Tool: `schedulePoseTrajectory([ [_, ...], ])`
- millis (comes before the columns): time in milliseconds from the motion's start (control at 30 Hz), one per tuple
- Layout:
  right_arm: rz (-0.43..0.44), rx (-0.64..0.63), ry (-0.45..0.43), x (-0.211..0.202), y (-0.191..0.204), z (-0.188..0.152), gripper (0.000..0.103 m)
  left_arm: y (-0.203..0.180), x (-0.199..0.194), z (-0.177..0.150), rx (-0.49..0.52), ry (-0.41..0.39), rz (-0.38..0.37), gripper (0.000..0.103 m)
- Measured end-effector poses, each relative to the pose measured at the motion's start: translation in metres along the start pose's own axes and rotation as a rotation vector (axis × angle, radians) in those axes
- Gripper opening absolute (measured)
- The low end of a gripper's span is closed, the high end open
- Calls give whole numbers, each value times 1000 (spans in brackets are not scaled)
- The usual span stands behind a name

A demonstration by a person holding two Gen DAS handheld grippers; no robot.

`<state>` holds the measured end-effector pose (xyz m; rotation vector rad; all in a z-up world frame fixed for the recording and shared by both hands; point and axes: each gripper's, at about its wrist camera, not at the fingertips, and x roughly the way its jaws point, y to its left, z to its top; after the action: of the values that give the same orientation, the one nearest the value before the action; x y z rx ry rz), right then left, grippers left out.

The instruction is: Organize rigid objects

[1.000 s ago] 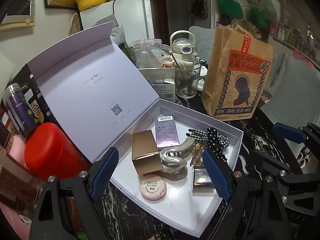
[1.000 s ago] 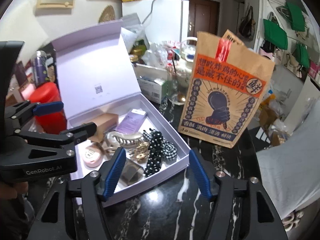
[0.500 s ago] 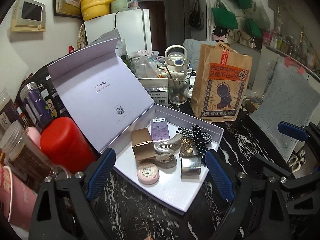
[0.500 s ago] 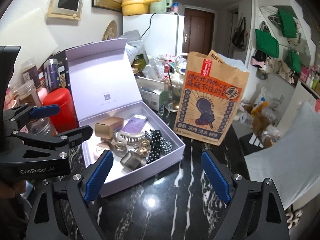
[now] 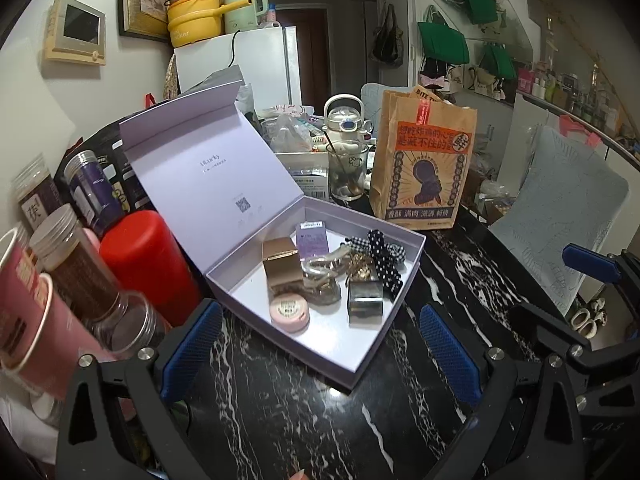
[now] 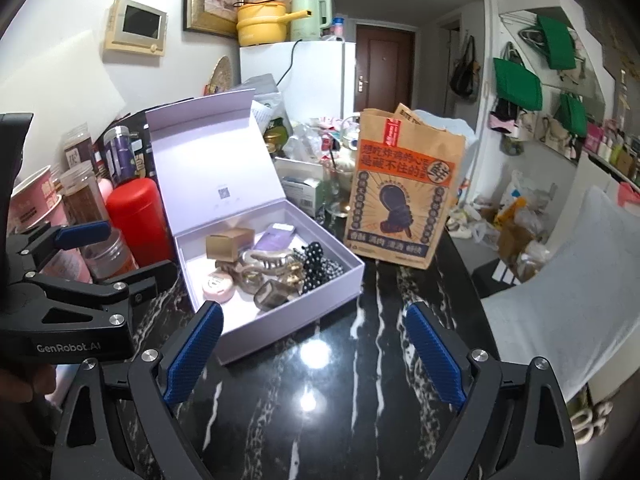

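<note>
The left claw [image 5: 318, 346] hangs spread wide and empty above the black marbled tabletop [image 5: 280, 412], touching nothing. Beside it, the right claw [image 6: 314, 350] is likewise wide open and holds nothing. Just ahead of both sits an open lavender box [image 5: 360, 360], lid upright, holding a gold carton [image 5: 282, 266], a round pink compact [image 5: 289, 312], clear hair clips [image 5: 320, 276], a smoky square clip [image 5: 365, 298] and a polka-dot bow [image 5: 386, 258]. Beyond the box, ahead and right, stands a printed paper bag [image 6: 404, 196]; left of the left claw, a red canister [image 5: 148, 260].
</note>
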<state>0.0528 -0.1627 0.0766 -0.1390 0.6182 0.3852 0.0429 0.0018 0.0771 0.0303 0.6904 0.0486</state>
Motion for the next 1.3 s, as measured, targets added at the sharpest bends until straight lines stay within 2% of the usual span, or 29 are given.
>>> schedulePoseTrajectory([
  [600, -1, 13, 31, -24, 12, -41, 94, 3, -24, -47, -34, 22, 0, 101],
  [1000, 4, 24, 32, -29, 11, -49, 94, 2, -28, -53, -41, 32, 23, 101],
  [1300, -4, 33, 36, -29, 7, -49, 94, -1, -27, -53, -34, 34, 9, 101],
])
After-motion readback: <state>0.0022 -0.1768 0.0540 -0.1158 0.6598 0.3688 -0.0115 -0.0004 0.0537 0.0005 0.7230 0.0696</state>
